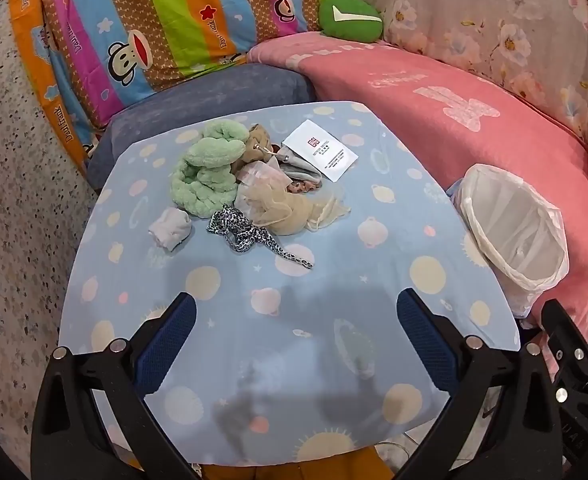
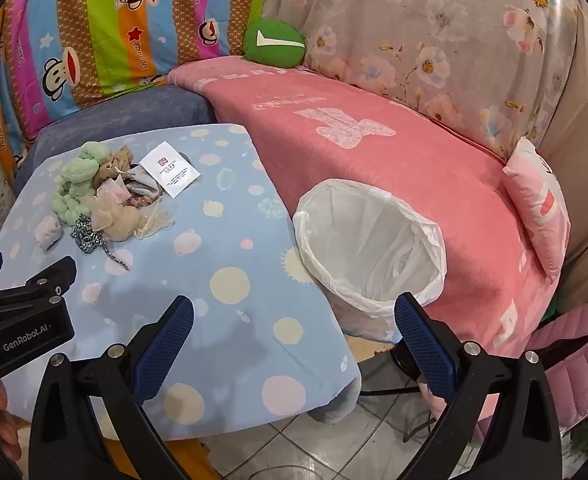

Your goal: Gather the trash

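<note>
A pile of trash lies at the far side of the blue-clothed table (image 1: 333,320): a fuzzy green cloth (image 1: 206,172), a beige mesh piece (image 1: 290,208), a leopard-print strip (image 1: 250,236), a small white wad (image 1: 170,228) and a white paper packet (image 1: 321,150). The pile also shows in the right wrist view (image 2: 106,200). A bin lined with a white bag (image 2: 369,256) stands at the table's right edge (image 1: 513,236). My left gripper (image 1: 295,344) is open and empty above the near table. My right gripper (image 2: 294,344) is open and empty between table and bin.
A pink blanket (image 2: 393,160) covers the sofa behind the bin, with a green cushion (image 2: 274,42) and a pink pillow (image 2: 541,204). A striped cartoon quilt (image 1: 154,24) hangs at the back. A grey-blue cushion (image 1: 214,92) lies behind the table. Tiled floor (image 2: 333,440) lies below.
</note>
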{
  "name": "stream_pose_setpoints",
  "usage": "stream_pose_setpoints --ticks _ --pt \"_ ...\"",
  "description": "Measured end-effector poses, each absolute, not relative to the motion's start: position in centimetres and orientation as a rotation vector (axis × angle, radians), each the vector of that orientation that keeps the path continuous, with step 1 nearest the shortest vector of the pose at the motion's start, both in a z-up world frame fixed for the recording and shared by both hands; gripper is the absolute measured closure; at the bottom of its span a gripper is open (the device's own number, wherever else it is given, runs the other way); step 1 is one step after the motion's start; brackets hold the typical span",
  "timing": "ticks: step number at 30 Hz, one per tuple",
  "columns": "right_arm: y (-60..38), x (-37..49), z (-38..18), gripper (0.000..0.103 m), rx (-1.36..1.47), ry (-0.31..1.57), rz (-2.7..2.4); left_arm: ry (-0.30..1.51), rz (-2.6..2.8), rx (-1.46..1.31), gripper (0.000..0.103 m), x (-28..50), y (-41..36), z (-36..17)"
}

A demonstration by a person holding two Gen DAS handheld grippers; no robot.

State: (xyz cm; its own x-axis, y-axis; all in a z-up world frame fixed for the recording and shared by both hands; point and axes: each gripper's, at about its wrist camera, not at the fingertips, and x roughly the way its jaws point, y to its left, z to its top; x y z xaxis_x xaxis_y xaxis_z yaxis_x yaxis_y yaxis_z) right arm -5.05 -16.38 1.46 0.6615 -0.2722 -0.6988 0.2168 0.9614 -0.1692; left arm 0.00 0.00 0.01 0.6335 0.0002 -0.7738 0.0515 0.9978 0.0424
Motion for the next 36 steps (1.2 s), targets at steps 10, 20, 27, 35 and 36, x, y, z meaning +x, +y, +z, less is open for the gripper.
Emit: stream_pose_setpoints --ticks 10,20,27,35,36 --pt "-16.42 -5.02 1.42 0.007 -0.07 0.824 -0.269 0.874 -0.029 0.062 0.007 -0.06 -0.22 0.21" --pt "-16.62 -5.18 1.27 0.007 -0.054 0.83 -0.266 0.864 -0.03 0.063 0.007 -0.22 -0.67 0.88" --pt "-16.46 -5.33 1.34 0.007 -0.068 0.819 -0.276 0.853 -0.038 0.071 0.007 -0.49 -0.54 0.7" --pt "-16.4 -5.26 1.24 0.007 -0.069 0.829 -0.273 0.852 -0.04 0.067 0.007 -0.51 -0.36 0.63" --pt "-16.38 -5.27 1.23 0.007 -0.069 0.828 -0.272 0.851 -0.038 0.067 0.007 -0.51 -0.33 0.59"
